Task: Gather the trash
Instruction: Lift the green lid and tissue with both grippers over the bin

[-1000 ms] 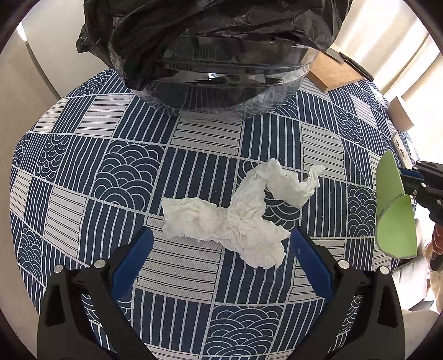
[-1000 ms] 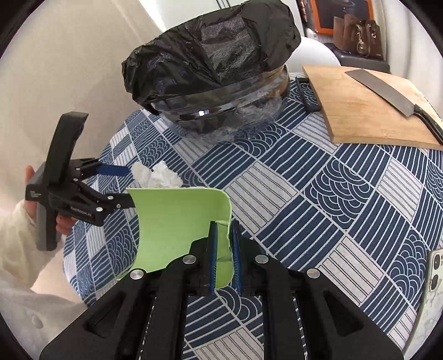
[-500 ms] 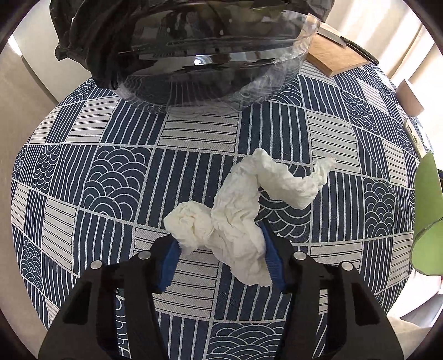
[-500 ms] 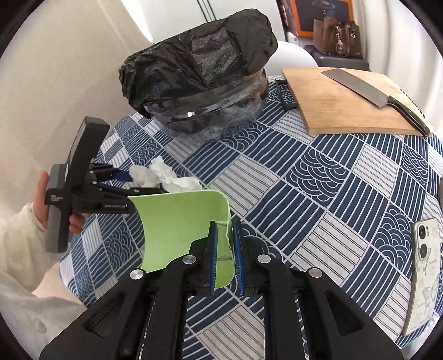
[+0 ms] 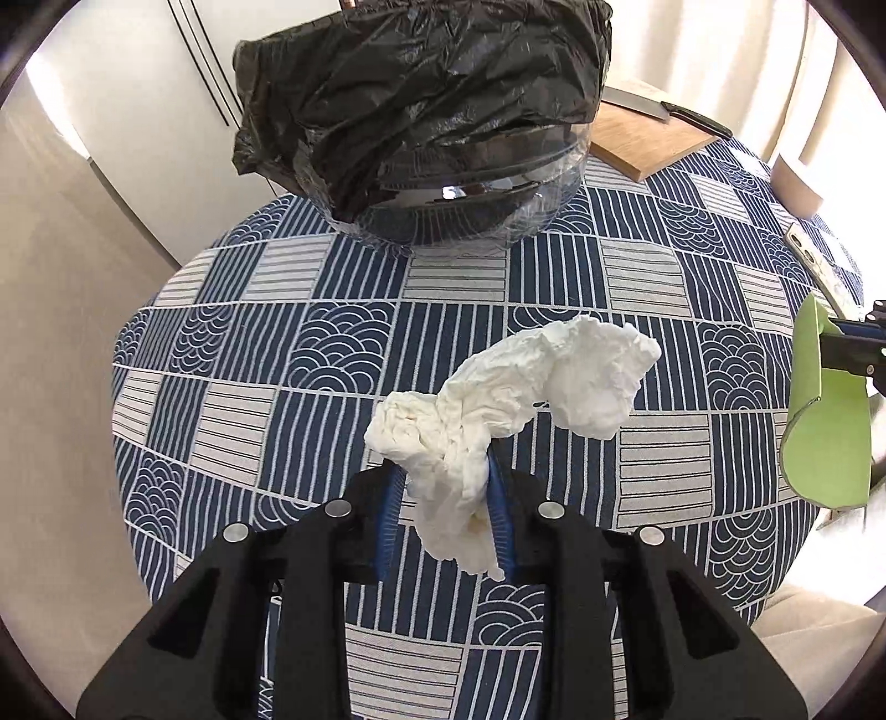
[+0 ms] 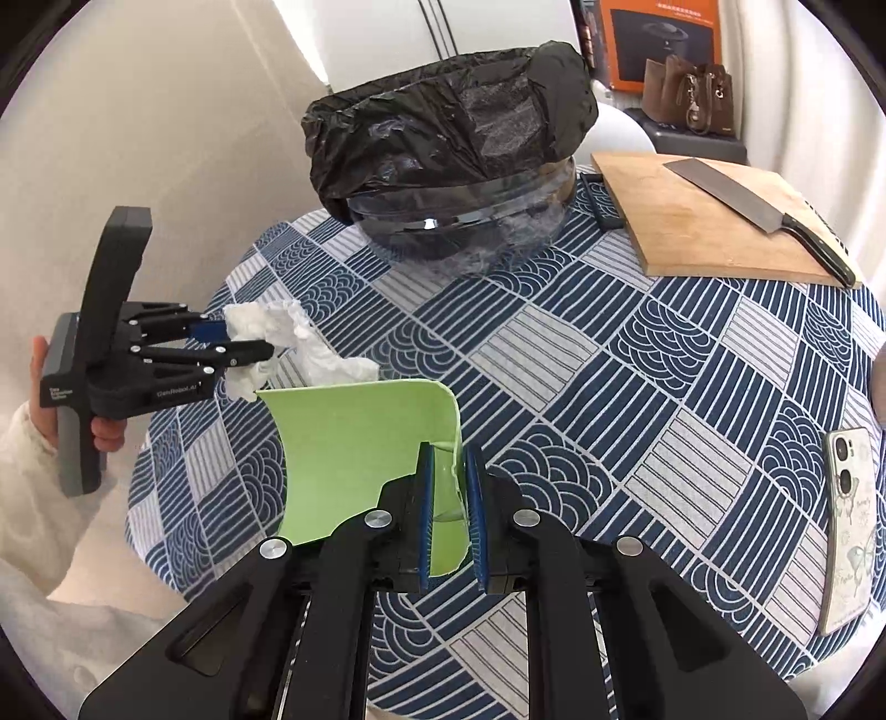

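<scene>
The left tongs (image 5: 443,509) were clenched on a crumpled white tissue (image 5: 498,410), pinching its lower end between the blue pads (image 5: 498,515) while the rest of the wad stuck out ahead of them, lifted clear of the table (image 5: 277,343). From the right wrist view the same left tongs (image 6: 243,346) appeared held out sideways in a hand (image 6: 105,432) wearing a pale sleeve, with the tissue (image 6: 293,343) bunched at their tips.

The landmark on the table was the bin (image 5: 443,205), a clear container draped with a black trash bag (image 5: 421,94). The tissue hung in front of the bin, on the near side of the table and well apart from it.

The right tongs (image 6: 451,498) were clamped on a curled green sheet (image 6: 360,454), thin and plastic-looking, whose free edge spread toward the left tongs and lay just beside the tissue in that view. In the left wrist view the green sheet (image 5: 825,426) showed at the far right edge, to the right of the bin and nearer the camera.

To the right of the bin lay a wooden cutting board (image 6: 714,221) with a cleaver (image 6: 758,216) resting on it. Farther right of the bin and nearer the table's front edge, a phone (image 6: 847,526) in a pale patterned case lay flat on the blue and white patterned tablecloth (image 6: 609,387). Behind the bin, off the table, a brown handbag (image 6: 692,94) stood before an orange box (image 6: 659,39).
</scene>
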Demonstrator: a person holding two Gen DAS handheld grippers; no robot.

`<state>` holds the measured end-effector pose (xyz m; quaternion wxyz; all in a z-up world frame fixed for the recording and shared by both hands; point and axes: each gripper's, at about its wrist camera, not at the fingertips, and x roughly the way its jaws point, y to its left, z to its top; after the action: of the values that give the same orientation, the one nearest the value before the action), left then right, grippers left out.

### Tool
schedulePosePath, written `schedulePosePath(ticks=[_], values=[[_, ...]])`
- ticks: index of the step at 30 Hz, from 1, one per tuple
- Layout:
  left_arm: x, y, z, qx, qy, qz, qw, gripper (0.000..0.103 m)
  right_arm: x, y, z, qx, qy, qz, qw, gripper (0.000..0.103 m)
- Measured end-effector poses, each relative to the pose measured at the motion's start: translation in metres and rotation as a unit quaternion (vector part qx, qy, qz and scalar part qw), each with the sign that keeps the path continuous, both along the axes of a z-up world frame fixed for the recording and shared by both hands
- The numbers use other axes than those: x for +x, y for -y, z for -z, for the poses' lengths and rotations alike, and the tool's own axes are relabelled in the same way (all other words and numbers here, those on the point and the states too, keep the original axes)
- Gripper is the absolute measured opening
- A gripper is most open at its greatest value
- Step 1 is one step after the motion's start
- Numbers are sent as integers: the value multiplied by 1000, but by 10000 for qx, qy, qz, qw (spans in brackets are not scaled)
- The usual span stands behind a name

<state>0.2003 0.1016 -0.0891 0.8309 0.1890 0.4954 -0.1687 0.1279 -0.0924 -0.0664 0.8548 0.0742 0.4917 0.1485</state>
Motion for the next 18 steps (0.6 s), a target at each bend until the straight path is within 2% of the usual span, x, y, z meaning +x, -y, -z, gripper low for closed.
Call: schedulePosePath(ticks=[3,9,18], values=[[-9,-1,-21,115,384,-81,9992,29,-1,-3,-9,-4,95,-152,9998,11],[-22,4,-59,184,852,-325,9957,29,4,2,-34,-18,388,-587,9975,11],[-45,19,-98,311,962,-773,9919,29,7,29,-86,116,790,-953,9922,11]])
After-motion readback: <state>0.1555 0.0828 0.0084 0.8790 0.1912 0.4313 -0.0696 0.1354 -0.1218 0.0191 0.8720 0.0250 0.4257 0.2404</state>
